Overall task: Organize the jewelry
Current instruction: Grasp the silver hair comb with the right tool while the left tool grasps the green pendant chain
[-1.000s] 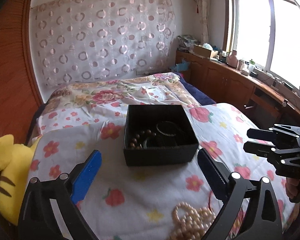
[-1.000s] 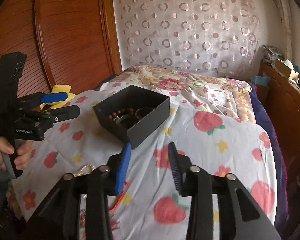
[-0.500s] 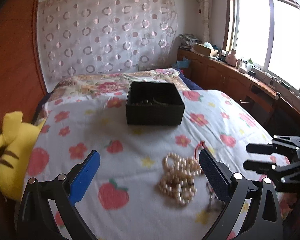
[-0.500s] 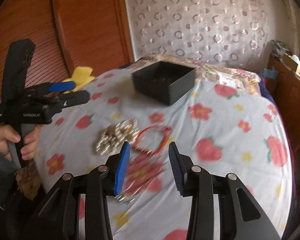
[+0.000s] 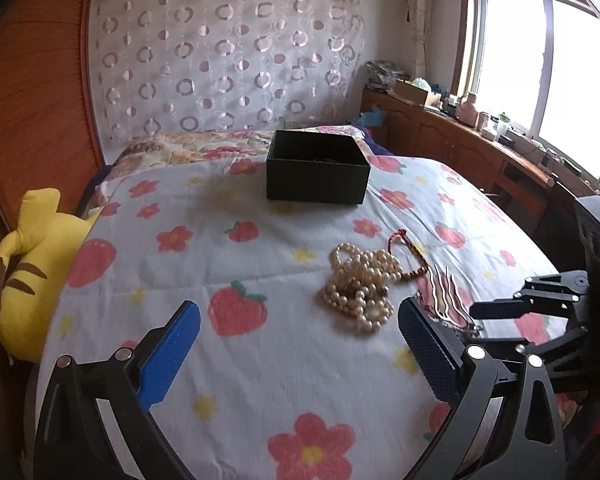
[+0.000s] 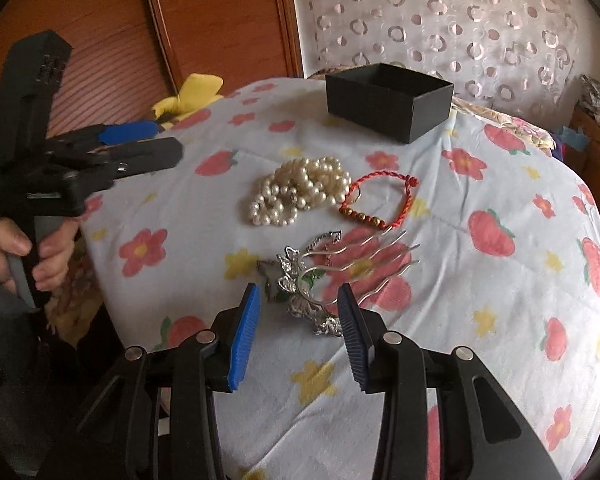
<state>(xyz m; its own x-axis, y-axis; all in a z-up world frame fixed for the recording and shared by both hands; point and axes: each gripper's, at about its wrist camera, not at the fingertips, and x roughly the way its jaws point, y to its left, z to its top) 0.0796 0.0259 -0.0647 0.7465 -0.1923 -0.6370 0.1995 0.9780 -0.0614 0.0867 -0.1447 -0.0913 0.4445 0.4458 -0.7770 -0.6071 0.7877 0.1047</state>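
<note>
On the flowered bedspread lie a heap of pearl necklace (image 6: 300,192) (image 5: 360,284), a red cord bracelet with brown beads (image 6: 380,200) (image 5: 404,256) and a silver hair comb (image 6: 324,276) (image 5: 446,296). A black open box (image 6: 388,100) (image 5: 318,172) stands farther back on the bed. My right gripper (image 6: 298,320) (image 5: 474,322) hangs open just over the comb's ornate end, with nothing pressed between its pads. My left gripper (image 5: 300,340) (image 6: 168,142) is open wide and empty, left of the pearls.
A yellow plush toy (image 5: 36,272) (image 6: 192,92) lies at the bed's left edge against a wooden headboard panel (image 5: 32,100). A wooden counter with clutter (image 5: 480,136) runs under the window at right. A person's hand (image 6: 16,252) holds the left gripper's handle.
Both grippers have drawn back from the black box and sunk toward the near part of the bed. The pearls, bracelet and comb have come into view under them.
</note>
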